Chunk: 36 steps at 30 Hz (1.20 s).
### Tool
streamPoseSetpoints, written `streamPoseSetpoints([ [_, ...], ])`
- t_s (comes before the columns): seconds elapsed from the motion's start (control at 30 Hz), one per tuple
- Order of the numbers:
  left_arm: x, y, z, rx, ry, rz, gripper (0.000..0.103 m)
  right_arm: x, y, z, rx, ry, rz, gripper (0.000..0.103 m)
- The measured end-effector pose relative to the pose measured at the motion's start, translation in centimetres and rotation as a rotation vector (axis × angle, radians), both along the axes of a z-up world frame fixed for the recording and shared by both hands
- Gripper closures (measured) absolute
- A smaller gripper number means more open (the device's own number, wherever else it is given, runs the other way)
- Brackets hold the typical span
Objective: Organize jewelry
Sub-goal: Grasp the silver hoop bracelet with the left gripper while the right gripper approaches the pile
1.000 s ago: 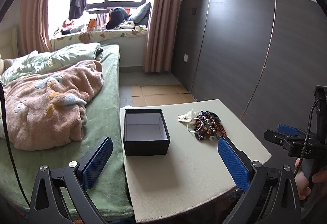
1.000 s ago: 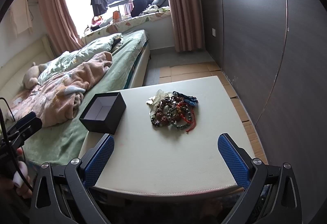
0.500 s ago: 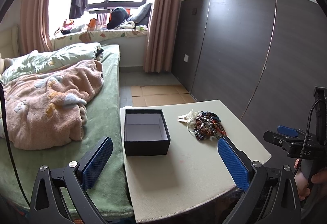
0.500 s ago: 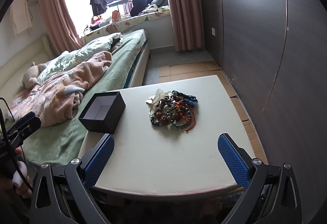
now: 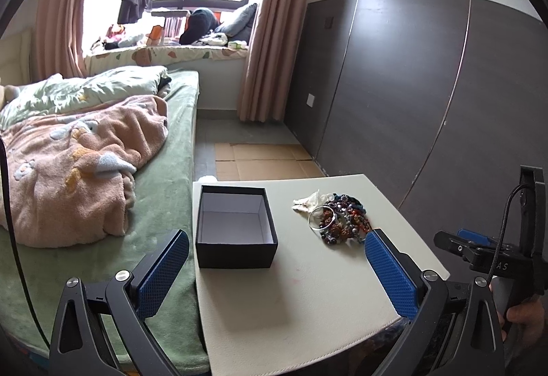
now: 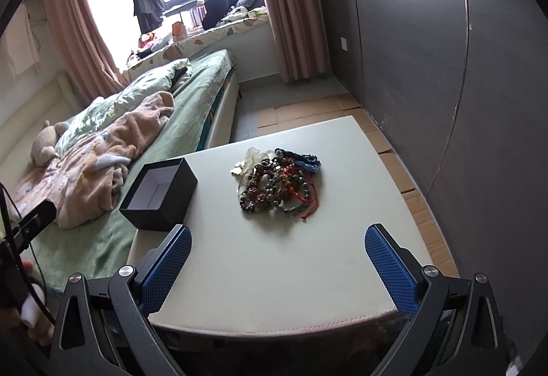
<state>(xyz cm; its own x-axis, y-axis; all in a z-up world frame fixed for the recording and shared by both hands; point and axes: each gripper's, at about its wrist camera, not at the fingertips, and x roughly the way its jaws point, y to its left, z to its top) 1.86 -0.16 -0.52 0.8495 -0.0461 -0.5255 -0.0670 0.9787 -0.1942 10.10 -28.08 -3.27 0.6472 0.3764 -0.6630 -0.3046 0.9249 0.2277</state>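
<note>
An empty black box [image 5: 235, 226] [image 6: 160, 194] with a pale inside stands open on the left of the cream table [image 5: 308, 300] [image 6: 274, 259]. A tangled pile of bead bracelets [image 5: 342, 218] [image 6: 279, 182], with a silver bangle and a whitish piece, lies to its right. My left gripper [image 5: 277, 273] hangs open over the table's near edge, nothing between its blue pads. My right gripper [image 6: 277, 268] is open too, short of the pile, and shows at the right edge of the left wrist view [image 5: 479, 249].
A bed [image 5: 161, 191] with a green sheet and a pink blanket [image 5: 75, 163] butts against the table's left side. A dark panelled wall [image 5: 428, 95] runs along the right. Flattened cardboard [image 5: 263, 160] covers the floor beyond the table. A hand [image 6: 27, 307] holds the left gripper's handle.
The right wrist view has drifted slightly closer to the table and pile. The left gripper has barely moved. Both stay open.
</note>
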Motion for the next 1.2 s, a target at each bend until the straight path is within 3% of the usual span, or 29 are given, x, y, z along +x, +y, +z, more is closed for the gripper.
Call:
streamPoseSetpoints([
  [0.2,2.1,-0.3,-0.7,-0.018,0.018,-0.014,0.001,1.1,-0.9,-0.5,-0.049,0.021,-0.086,0.003],
  [0.33,3.6,-1.4,-1.1,-0.007,0.025,-0.046,0.001,2.5,-1.3,-1.3,-0.077,0.065,-0.129,0.014],
  [0.5,5.3,-2.8,-2.3,-0.025,0.051,-0.093,0.011,3.7,-1.9,-1.8,-0.044,0.101,-0.147,0.016],
  [0.73,8.8,-4.7,-3.4,-0.025,0.117,-0.175,0.031,6.7,-2.9,-3.6,0.056,0.205,-0.167,0.035],
  [0.87,11.6,-5.5,-3.9,-0.025,0.196,-0.208,0.051,8.0,-3.8,-4.0,0.085,0.233,-0.198,0.036],
  [0.97,13.4,-5.7,-3.8,-0.039,0.245,-0.217,0.052,9.6,-4.2,-3.9,0.122,0.250,-0.199,0.036],
  [1.1,15.7,-6.5,-3.1,-0.014,0.264,-0.236,0.052,14.0,-3.7,-2.9,0.188,0.339,-0.144,0.036],
  [1.2,17.0,-6.8,-2.8,-0.026,0.287,-0.244,0.056,15.8,-2.7,-0.7,0.178,0.320,-0.099,0.036],
])
